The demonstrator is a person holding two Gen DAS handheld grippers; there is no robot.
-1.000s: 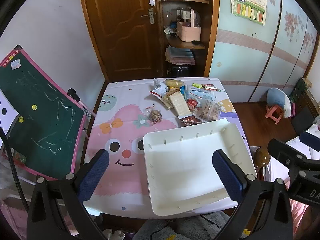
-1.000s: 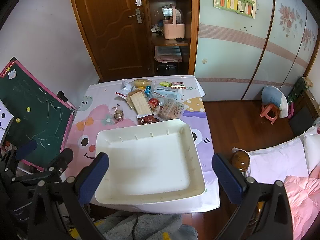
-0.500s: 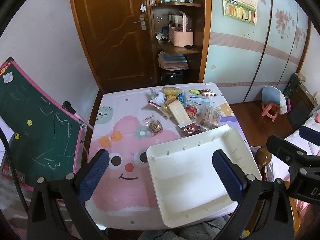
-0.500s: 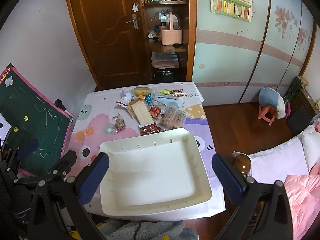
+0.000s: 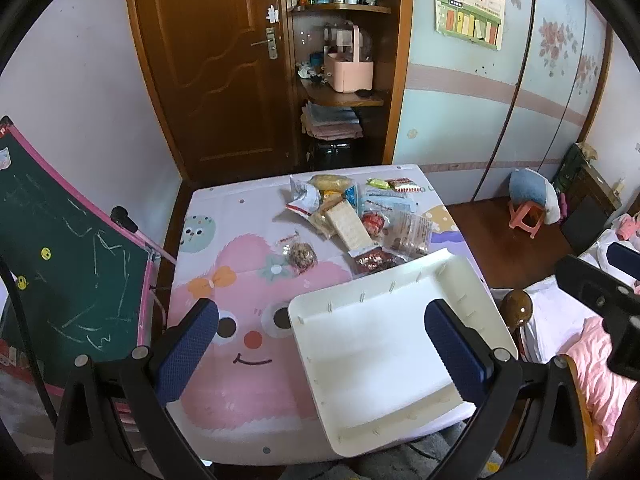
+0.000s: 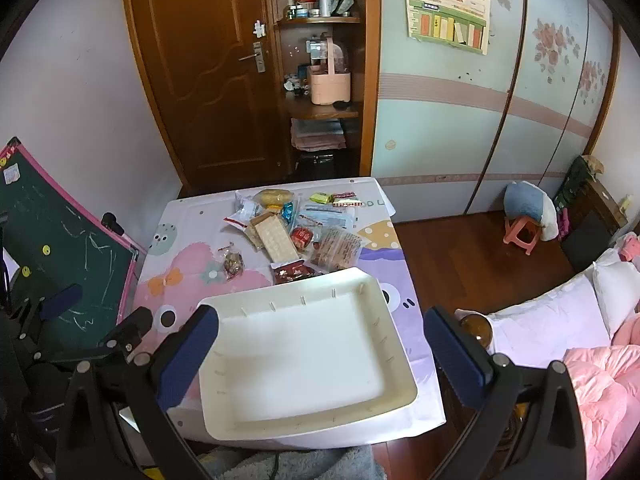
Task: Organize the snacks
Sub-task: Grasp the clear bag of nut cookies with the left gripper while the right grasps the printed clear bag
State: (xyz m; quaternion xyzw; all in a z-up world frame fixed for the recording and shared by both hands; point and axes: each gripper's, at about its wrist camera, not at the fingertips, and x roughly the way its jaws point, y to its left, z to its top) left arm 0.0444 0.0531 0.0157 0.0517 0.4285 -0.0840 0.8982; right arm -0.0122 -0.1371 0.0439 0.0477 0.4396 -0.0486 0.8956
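A pile of snack packets (image 5: 352, 216) (image 6: 296, 232) lies at the far side of a small table with a cartoon cloth (image 5: 240, 280) (image 6: 180, 248). One small packet of nuts (image 5: 302, 256) (image 6: 233, 265) lies apart, to the left of the pile. A white empty tray (image 5: 400, 336) (image 6: 304, 352) sits on the near right part of the table. My left gripper (image 5: 320, 344) hangs open high above the table's near edge. My right gripper (image 6: 320, 352) is open too, above the tray. Neither holds anything.
A green chalkboard with a pink frame (image 5: 60, 248) (image 6: 60, 248) leans to the left of the table. A bed with pink bedding (image 6: 580, 352) and a brown bedpost knob (image 5: 516, 308) stand at the right. Behind the table are a wooden door (image 5: 216, 60) and shelves (image 5: 340, 96).
Both grippers have risen and drawn back, so the table and tray look smaller and lower in both views. Nothing on the table has moved.
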